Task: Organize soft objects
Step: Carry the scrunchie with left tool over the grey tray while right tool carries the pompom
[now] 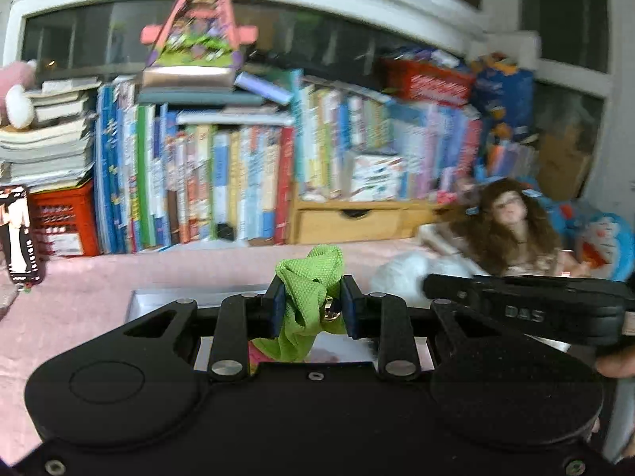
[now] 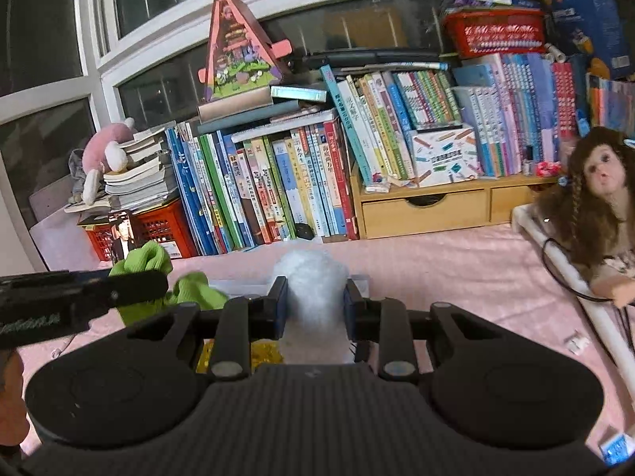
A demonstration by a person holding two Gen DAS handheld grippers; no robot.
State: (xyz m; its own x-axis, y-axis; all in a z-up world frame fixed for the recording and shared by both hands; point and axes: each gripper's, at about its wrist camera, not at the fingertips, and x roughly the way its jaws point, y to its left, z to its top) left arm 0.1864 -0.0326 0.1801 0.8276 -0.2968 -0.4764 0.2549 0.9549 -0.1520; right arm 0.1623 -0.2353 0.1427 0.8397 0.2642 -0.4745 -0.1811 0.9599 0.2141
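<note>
My left gripper (image 1: 311, 309) is shut on a bright green fabric piece (image 1: 313, 277), which bunches above the jaws and hangs below them over a clear box (image 1: 158, 297). The green fabric also shows at the left of the right wrist view (image 2: 152, 258), behind the left gripper's black body. My right gripper (image 2: 315, 305) is shut on a white fluffy cotton wad (image 2: 313, 273), held above the same clear box (image 2: 238, 283). The white wad shows in the left wrist view (image 1: 401, 273) beside the right gripper's body.
A pink cloth (image 2: 456, 269) covers the surface. Rows of books (image 2: 285, 182), a red crate (image 2: 158, 230) and a wooden drawer unit (image 2: 424, 206) line the back. A long-haired doll (image 2: 595, 198) sits at the right on a white frame. A pink plush (image 2: 107, 154) lies on stacked books.
</note>
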